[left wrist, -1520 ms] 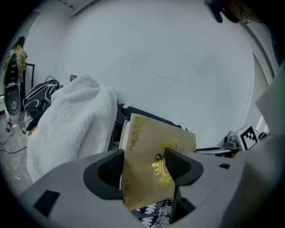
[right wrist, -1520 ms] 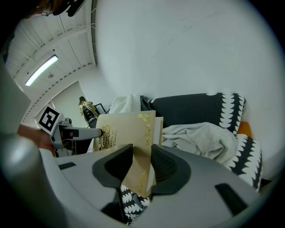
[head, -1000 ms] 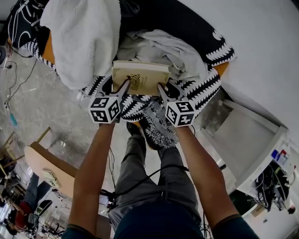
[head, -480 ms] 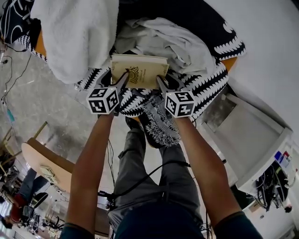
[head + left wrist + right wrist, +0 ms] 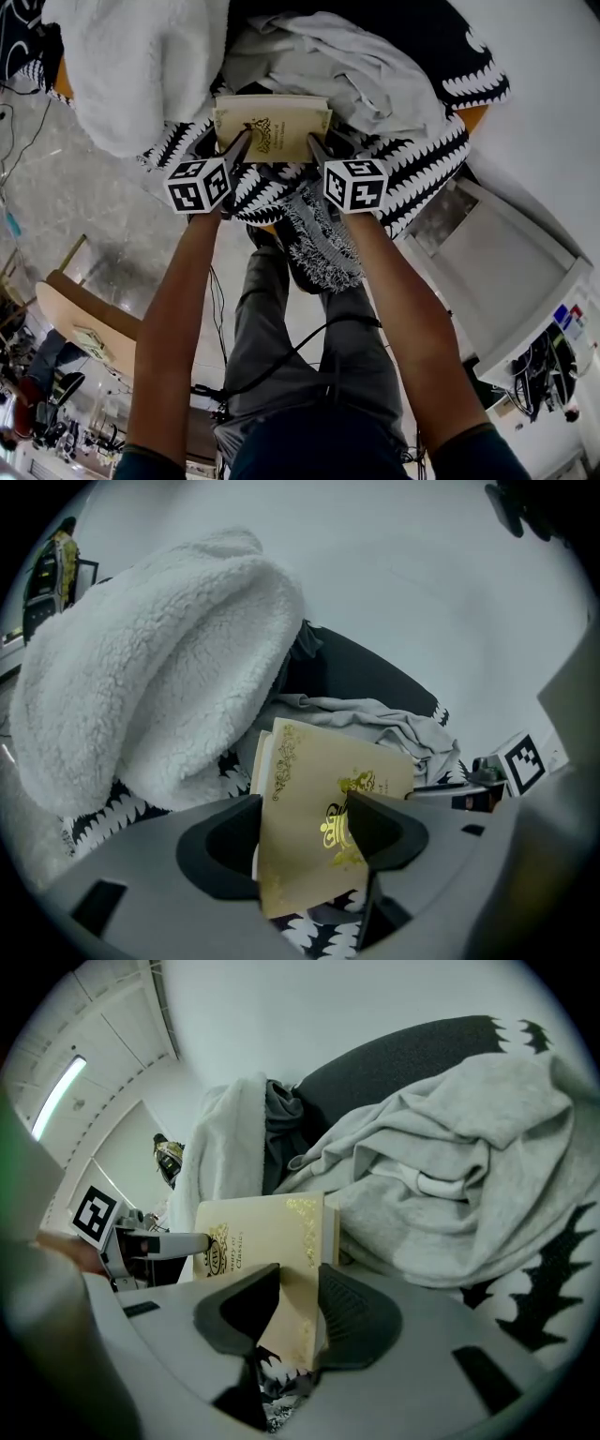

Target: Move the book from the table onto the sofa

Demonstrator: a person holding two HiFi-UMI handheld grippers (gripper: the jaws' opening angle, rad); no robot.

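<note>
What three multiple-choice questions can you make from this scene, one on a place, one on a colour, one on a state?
1. What lies left of the book in the head view?
A. a laptop
B. a white fleecy blanket
C. a lamp

2. What colour is the book's cover?
A. red
B. dark blue
C. cream with gold print

3. How is the book held?
A. the left tool and the right tool each clamp a near corner
B. only the left tool grips it
C. nothing grips it

Answers:
1 B: the blanket drapes the sofa beside the book's left edge.
2 C: both gripper views show a pale cover with gold ornament.
3 A: each gripper view shows its own jaws closed on the cover.
</note>
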